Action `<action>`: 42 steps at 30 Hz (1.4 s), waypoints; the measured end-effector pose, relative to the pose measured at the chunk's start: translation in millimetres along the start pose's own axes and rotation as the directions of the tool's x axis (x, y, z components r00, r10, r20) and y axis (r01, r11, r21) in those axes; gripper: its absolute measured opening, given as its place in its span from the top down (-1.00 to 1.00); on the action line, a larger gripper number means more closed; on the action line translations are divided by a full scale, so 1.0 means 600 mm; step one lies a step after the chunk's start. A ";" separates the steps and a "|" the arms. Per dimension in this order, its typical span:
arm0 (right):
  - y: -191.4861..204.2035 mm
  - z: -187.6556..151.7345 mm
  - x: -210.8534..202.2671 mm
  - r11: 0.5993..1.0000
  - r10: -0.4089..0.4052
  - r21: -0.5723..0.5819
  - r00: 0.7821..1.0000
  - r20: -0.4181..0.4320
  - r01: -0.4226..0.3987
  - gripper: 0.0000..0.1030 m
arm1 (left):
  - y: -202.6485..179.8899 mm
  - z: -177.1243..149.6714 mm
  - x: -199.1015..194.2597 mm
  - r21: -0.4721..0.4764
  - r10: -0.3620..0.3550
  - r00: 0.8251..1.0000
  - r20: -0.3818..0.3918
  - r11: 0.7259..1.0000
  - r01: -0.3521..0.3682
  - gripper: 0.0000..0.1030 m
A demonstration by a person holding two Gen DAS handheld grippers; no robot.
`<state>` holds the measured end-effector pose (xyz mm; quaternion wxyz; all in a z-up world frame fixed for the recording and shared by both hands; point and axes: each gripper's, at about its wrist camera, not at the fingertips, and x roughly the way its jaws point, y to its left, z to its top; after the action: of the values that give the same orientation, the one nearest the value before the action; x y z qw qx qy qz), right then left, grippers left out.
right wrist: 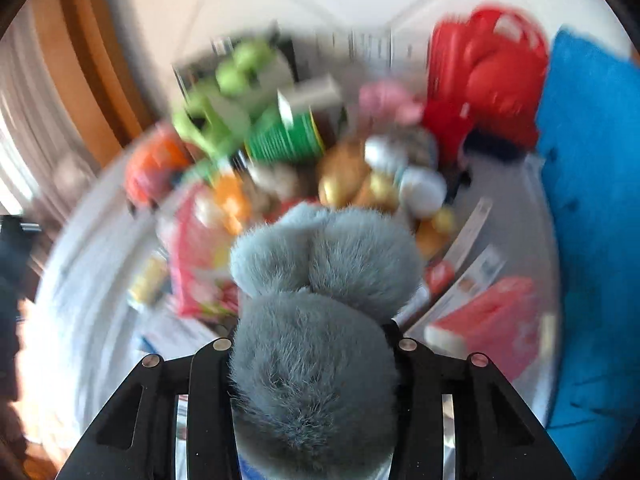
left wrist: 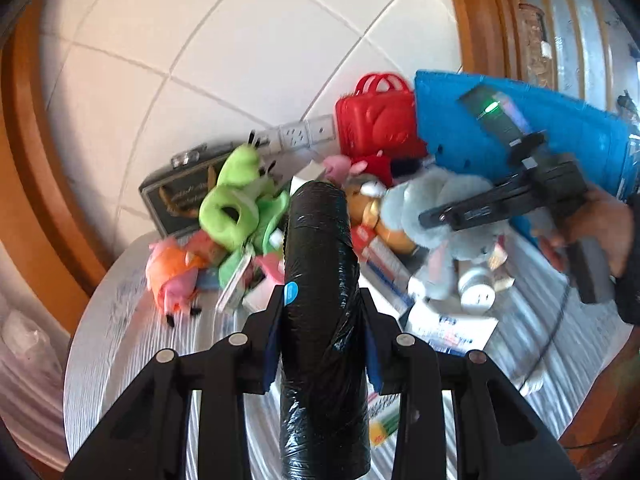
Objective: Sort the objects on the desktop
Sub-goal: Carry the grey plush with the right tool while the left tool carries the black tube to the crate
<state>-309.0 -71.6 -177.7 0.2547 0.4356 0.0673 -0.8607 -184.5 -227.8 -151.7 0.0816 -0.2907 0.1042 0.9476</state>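
My left gripper (left wrist: 322, 300) is shut on a black roll of plastic bags (left wrist: 320, 280) and holds it above the round table (left wrist: 120, 320). My right gripper (right wrist: 312, 336) is shut on a grey-blue plush toy (right wrist: 316, 320); it also shows in the left wrist view (left wrist: 440, 216), lifted over the pile with the right gripper (left wrist: 432, 216) on it. The pile holds a green plush (left wrist: 232, 200), a pink and orange pig plush (left wrist: 172, 276), a brown plush (left wrist: 360, 204), boxes and a white bottle (left wrist: 476, 288). The right wrist view is blurred.
A red plastic case (left wrist: 372, 120) and a blue bin (left wrist: 520, 132) stand at the back right of the table. A dark case (left wrist: 176, 196) leans on the tiled wall. A white box (left wrist: 452, 328) lies near the front. A wooden frame borders both sides.
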 end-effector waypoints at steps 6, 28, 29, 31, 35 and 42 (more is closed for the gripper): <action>0.025 0.004 -0.202 0.998 -0.046 0.052 0.960 0.276 0.033 0.24 | -0.049 0.084 -0.032 0.055 -0.046 0.988 0.147 0.998 0.038 0.36; -0.363 -0.062 -0.625 0.917 -0.388 0.310 0.735 0.556 0.250 0.24 | -0.536 0.414 -0.080 0.265 -0.343 0.849 0.403 0.931 0.250 0.35; -0.383 -0.065 -0.627 0.915 -0.392 0.317 0.738 0.549 0.250 0.24 | -0.555 0.423 -0.074 0.270 -0.346 0.851 0.395 0.929 0.252 0.34; -0.429 -0.063 -0.623 0.913 -0.386 0.334 0.754 0.532 0.232 0.24 | -0.584 0.442 -0.062 0.267 -0.336 0.862 0.380 0.932 0.246 0.34; -0.509 -0.047 -0.611 0.899 -0.409 0.360 0.773 0.485 0.250 0.08 | -0.619 0.487 -0.037 0.224 -0.273 0.891 0.362 0.954 0.201 0.10; -0.553 -0.027 -0.624 0.886 -0.433 0.398 0.726 0.534 0.236 -0.67 | -0.605 0.525 -0.071 0.102 -0.090 0.857 0.508 0.994 0.044 -0.99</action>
<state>-278.6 361.7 70.6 0.0313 0.1489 -0.0724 -0.9857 -239.6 195.4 73.0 0.1518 -0.0282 0.1097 0.9819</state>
